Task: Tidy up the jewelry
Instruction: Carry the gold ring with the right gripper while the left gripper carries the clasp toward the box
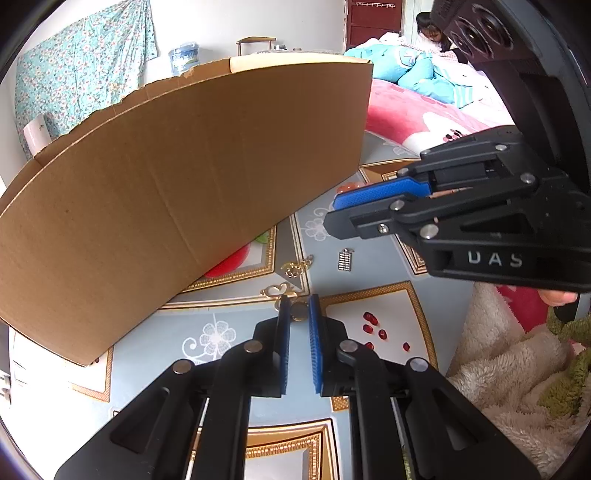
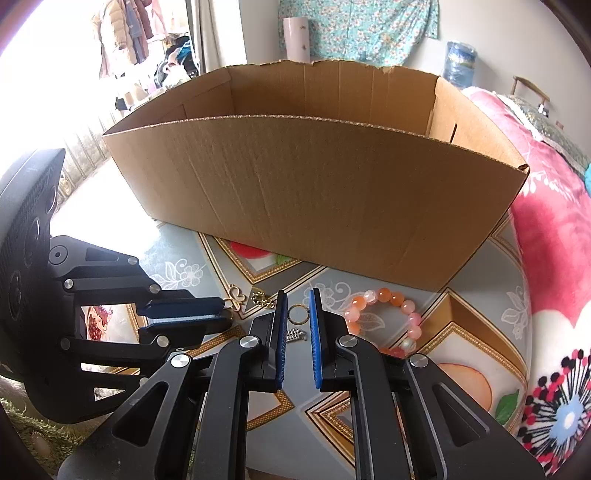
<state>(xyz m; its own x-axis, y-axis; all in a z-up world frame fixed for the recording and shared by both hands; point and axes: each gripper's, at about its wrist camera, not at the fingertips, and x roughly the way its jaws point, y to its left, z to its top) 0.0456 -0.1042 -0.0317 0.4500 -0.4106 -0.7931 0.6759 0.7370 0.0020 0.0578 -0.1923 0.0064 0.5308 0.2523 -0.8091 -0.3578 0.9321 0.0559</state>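
Note:
A large open cardboard box (image 2: pixel 317 192) stands on the patterned table; it also fills the left wrist view (image 1: pixel 177 184). My left gripper (image 1: pixel 298 301) is shut on a small round gold piece (image 1: pixel 300 312) low over the table. My right gripper (image 2: pixel 298 295) is shut on a thin gold ring (image 2: pixel 297 314) with a small silver charm (image 2: pixel 296 336) hanging under it. Gold ornaments (image 1: pixel 279 291) lie in front of the left fingers. A silver charm (image 1: pixel 345 259) and several red beads (image 1: pixel 373 325) lie on the table. An orange and pink bead bracelet (image 2: pixel 384 314) lies right of my right gripper.
The table carries a blue and gold patterned cloth (image 1: pixel 369 266). A pink blanket (image 2: pixel 546 229) lies to the right of the box. A cream fleece (image 1: pixel 509 373) lies at the table's right edge in the left wrist view. A person (image 1: pixel 432 31) sits far back.

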